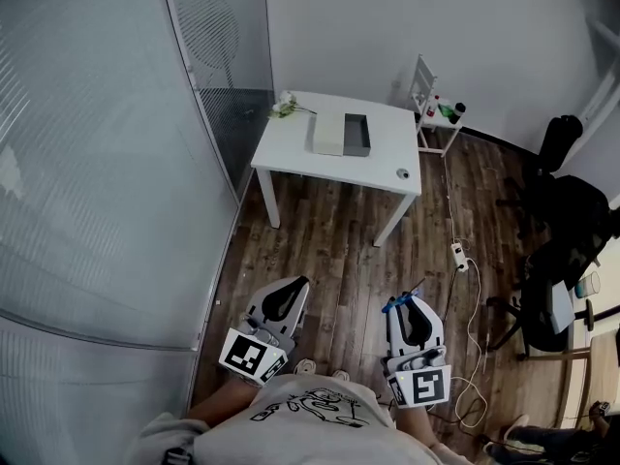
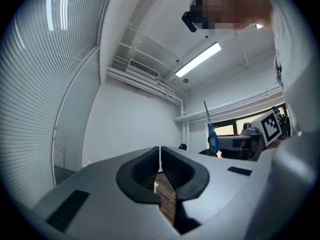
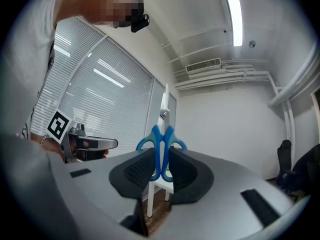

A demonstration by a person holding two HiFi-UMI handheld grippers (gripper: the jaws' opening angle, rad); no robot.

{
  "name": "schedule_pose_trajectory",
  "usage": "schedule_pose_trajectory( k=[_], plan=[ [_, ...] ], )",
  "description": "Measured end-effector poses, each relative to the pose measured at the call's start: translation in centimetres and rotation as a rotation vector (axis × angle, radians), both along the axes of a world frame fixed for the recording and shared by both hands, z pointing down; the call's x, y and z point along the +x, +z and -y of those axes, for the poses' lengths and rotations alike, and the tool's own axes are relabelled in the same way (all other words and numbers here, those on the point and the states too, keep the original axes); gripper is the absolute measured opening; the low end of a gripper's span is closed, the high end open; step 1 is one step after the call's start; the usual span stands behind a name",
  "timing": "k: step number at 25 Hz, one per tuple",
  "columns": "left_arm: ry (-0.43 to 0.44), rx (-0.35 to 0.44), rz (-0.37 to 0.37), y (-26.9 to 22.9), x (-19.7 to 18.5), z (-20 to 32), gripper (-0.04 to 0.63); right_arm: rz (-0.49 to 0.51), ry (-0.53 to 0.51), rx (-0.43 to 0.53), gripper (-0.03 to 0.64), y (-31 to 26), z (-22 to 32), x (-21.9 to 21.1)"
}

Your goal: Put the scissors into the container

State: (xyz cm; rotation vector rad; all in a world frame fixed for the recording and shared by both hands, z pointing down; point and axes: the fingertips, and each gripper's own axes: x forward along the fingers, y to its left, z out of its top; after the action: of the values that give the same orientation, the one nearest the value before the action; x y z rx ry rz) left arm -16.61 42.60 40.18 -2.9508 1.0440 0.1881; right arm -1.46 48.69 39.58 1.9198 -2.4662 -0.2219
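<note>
Blue-handled scissors (image 3: 162, 143) stand upright between the jaws of my right gripper (image 3: 161, 160), which is shut on their handles; the blades point up. The head view shows the right gripper (image 1: 408, 303) low and centre-right, with the scissors (image 1: 405, 296) poking out as a blue tip. My left gripper (image 1: 287, 294) is held beside it, and in the left gripper view (image 2: 160, 160) its jaws are shut with nothing between them. The scissors (image 2: 212, 134) show again in that view at the right. The grey container (image 1: 356, 135) lies on the white table (image 1: 295, 148) far ahead.
A pale box (image 1: 327, 133) lies against the container. A small round object (image 1: 403, 173) sits near the table's front right corner, flowers (image 1: 285, 106) at its back left. A white side rack (image 1: 434, 114), black office chairs (image 1: 564, 250) and a power strip (image 1: 459, 257) with cable stand on the wooden floor.
</note>
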Motion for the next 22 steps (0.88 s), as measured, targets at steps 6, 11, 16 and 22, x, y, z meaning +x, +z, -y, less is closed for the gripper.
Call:
schedule_pose_trajectory(
  k=[6, 11, 16, 22],
  plan=[
    [0.016, -0.001, 0.006, 0.3, -2.3, 1.9, 0.028, 0.018, 0.01, 0.005, 0.089, 0.1, 2.0, -2.4],
    [0.023, 0.002, 0.009, -0.1, -2.7, 2.8, 0.028, 0.03, 0.01, -0.008, 0.089, 0.2, 2.9, -3.2],
    [0.026, -0.004, 0.001, 0.5, -2.9, 4.3, 0.028, 0.024, 0.02, -0.012, 0.089, 0.8, 4.5, -3.2],
    [0.028, -0.003, -0.004, 0.5, -2.4, 6.4, 0.028, 0.017, 0.031, -0.009, 0.089, 1.0, 6.7, -2.5]
  ],
)
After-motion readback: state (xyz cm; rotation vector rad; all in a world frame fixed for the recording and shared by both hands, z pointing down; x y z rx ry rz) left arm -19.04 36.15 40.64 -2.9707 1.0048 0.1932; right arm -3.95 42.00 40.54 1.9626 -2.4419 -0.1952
